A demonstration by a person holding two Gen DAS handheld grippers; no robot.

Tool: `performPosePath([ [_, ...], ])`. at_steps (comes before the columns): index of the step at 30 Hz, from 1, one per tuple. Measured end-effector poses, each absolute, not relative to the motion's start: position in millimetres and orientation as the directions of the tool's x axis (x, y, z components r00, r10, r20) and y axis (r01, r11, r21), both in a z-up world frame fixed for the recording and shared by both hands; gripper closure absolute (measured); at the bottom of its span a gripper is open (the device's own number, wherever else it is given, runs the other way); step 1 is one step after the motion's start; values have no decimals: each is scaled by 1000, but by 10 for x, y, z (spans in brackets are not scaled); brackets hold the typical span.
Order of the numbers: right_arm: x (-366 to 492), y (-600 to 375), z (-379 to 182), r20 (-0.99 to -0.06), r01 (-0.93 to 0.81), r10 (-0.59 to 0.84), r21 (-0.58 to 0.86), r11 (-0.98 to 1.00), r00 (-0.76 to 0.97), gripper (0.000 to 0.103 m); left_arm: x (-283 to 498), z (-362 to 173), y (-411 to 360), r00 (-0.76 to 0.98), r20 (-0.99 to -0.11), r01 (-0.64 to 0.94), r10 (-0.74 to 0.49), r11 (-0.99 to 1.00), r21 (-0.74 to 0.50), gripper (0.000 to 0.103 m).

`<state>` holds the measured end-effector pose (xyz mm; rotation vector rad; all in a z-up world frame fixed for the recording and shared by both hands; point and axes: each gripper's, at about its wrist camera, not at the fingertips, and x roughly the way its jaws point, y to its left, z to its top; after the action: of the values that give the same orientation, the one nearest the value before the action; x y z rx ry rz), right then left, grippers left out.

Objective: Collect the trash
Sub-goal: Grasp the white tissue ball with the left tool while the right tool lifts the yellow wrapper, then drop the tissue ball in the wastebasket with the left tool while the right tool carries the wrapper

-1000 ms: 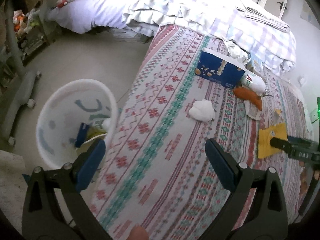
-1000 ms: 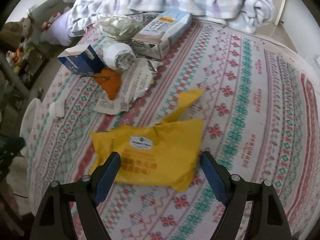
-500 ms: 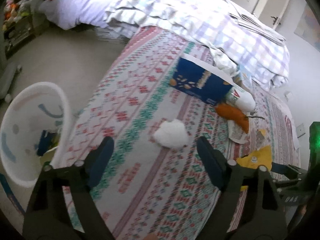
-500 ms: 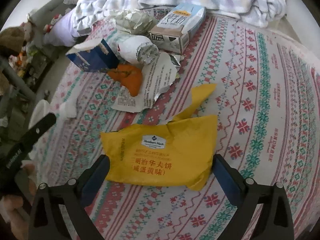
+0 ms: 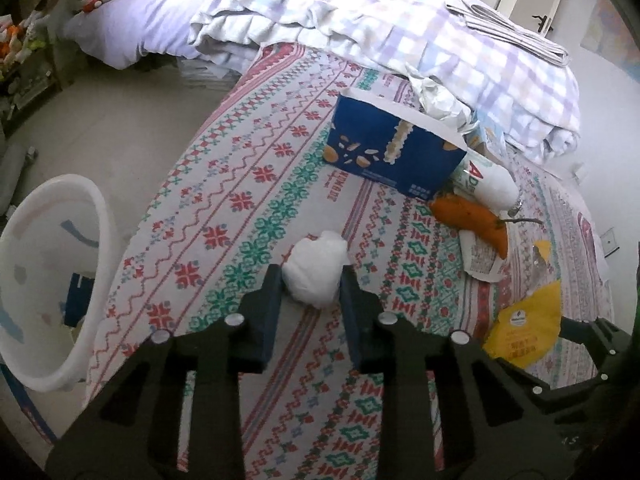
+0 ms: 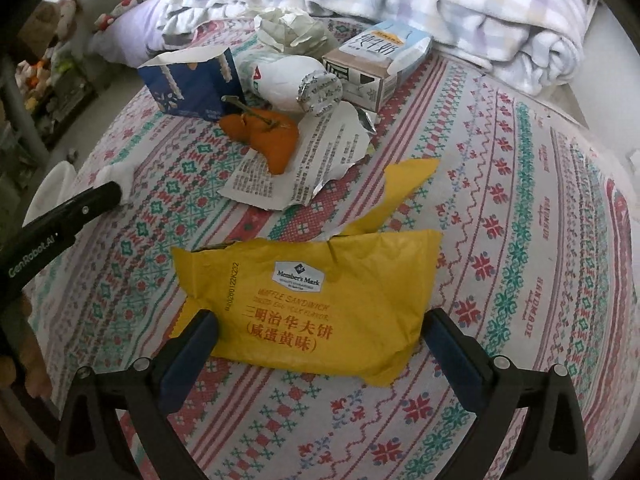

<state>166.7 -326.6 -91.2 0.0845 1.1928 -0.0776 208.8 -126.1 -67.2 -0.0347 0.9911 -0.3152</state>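
A white crumpled tissue wad (image 5: 316,268) lies on the patterned bedspread (image 5: 240,208). My left gripper (image 5: 310,282) points down at it, its jaws closing, and both pads touch the wad's sides. In the right wrist view, one of the left gripper's black fingers (image 6: 80,208) reaches in from the left. A yellow snack wrapper (image 6: 320,292) lies flat on the bedspread. My right gripper (image 6: 320,340) stands wide open astride the wrapper's near edge, with its pads clear of the wrapper. The wrapper (image 5: 524,328) and the right gripper's fingers (image 5: 592,340) also show at the right of the left wrist view.
A white waste basket (image 5: 102,216) stands on the floor left of the bed, with some items inside. Farther up the bed lie a blue box (image 5: 392,152), an orange peel (image 6: 264,136), torn paper (image 6: 320,160), a white bottle (image 6: 288,76), a milk carton (image 6: 376,60) and a plaid quilt (image 5: 440,40).
My left gripper moved forward from beside the basket to the tissue wad and narrowed around it. My right gripper opened wider and came down closer to the yellow wrapper.
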Motion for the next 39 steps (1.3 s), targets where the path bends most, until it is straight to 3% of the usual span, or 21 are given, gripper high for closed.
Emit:
performPosePath([
  [11,1687,-3254,-923,-924,128,-22,30,991,382,2,1966,-594,-1164,509,-816,244,-275,955,-170,77],
  [15,1657,-3192,-844,-917,116,-10,39,993,398,18,1906,-526,-1075,517,-808,241,-281,954,-177,77],
  [19,1638,-3141,-804,-914,109,-2,47,993,407,26,1842,-472,-984,524,-804,239,-281,955,-178,77],
  [25,1582,-3034,-722,-903,75,5,41,996,430,50,1758,-405,-833,535,-799,235,-276,956,-173,77],
  [26,1555,-2997,-713,-900,67,2,35,997,435,66,1744,-396,-807,537,-797,235,-275,957,-172,77],
  [27,1542,-2966,-693,-898,54,2,29,998,441,70,1728,-384,-776,540,-796,234,-275,957,-172,77],
  [39,1403,-2688,-417,-863,-20,51,48,999,502,86,1606,-231,-300,577,-774,193,-262,964,-182,77],
])
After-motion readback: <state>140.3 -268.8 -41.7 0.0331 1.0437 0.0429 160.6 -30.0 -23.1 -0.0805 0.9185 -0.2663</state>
